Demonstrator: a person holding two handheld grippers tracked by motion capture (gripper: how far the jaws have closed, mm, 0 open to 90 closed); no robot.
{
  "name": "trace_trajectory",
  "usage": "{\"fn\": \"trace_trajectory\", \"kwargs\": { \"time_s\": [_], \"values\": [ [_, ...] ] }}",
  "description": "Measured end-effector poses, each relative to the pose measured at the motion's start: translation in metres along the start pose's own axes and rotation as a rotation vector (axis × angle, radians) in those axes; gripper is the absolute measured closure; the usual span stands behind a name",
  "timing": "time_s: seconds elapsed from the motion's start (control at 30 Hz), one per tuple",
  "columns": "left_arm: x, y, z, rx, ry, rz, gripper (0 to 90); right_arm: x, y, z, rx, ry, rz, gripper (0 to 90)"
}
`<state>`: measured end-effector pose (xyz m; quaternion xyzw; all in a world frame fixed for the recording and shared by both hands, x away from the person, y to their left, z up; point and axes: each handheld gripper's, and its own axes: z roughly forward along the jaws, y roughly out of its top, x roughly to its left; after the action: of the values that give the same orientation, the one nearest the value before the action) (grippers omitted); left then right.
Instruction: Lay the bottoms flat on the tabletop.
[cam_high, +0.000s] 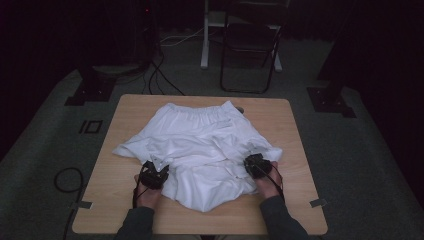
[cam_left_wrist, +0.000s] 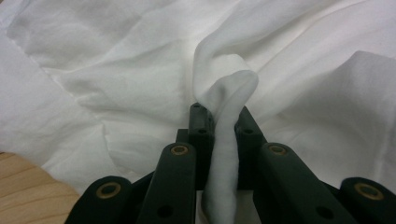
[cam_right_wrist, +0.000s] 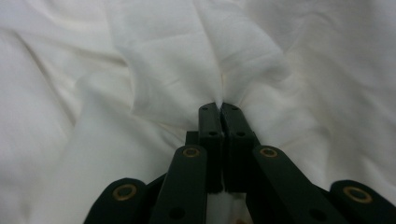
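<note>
A white garment (cam_high: 200, 145) with an elastic waistband at its far edge lies rumpled across the wooden table (cam_high: 285, 120). My left gripper (cam_high: 155, 172) sits at the garment's near left part. In the left gripper view this gripper (cam_left_wrist: 223, 112) is shut on a thick upright fold of the white cloth (cam_left_wrist: 226, 93), which bulges above the black jaws. My right gripper (cam_high: 256, 164) rests on the garment's near right part. In the right gripper view that gripper (cam_right_wrist: 220, 108) has its jaws pressed together, with puckered white fabric (cam_right_wrist: 219, 60) pinched at the tips.
Bare table wood shows on the near left (cam_left_wrist: 23, 186) and along the right side and front. On the floor behind the table stand a dark folding chair (cam_high: 250, 45) and black stand bases (cam_high: 90, 90). A cable loop (cam_high: 67, 180) lies on the floor at left.
</note>
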<state>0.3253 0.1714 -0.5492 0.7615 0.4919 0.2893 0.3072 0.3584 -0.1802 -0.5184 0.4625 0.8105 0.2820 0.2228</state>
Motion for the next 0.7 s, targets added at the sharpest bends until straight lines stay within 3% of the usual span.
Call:
{"fn": "trace_trajectory", "kwargs": {
  "time_s": [0.13, 0.27, 0.4, 0.5, 0.6, 0.67, 0.7],
  "values": [
    [0.000, 0.000, 0.000, 0.000, 0.001, 0.001, 81.8, -0.016, -0.031, -0.022, 0.000, -0.032, 0.045, 88.2],
    [-0.001, 0.000, 0.000, -0.001, 0.005, 0.006, 81.8, -0.037, -0.062, -0.042, -0.002, -0.048, 0.127, 88.1],
    [-0.001, 0.000, 0.000, -0.001, 0.006, 0.003, 81.7, -0.049, -0.075, -0.059, 0.017, -0.090, 0.141, 88.0],
    [-0.001, 0.000, 0.000, 0.001, 0.008, 0.007, 81.6, -0.052, -0.073, -0.067, 0.014, -0.090, 0.126, 85.7],
    [-0.001, 0.000, 0.000, -0.001, 0.010, 0.006, 81.6, -0.049, -0.058, -0.077, -0.047, -0.073, 0.101, 71.6],
    [-0.001, 0.000, 0.000, -0.001, 0.009, 0.006, 81.5, -0.044, -0.044, -0.084, -0.098, -0.060, 0.077, 67.0],
    [-0.001, 0.000, 0.000, -0.001, 0.009, 0.006, 81.5, -0.044, -0.044, -0.084, -0.098, -0.060, 0.077, 67.0]
  ]
}}
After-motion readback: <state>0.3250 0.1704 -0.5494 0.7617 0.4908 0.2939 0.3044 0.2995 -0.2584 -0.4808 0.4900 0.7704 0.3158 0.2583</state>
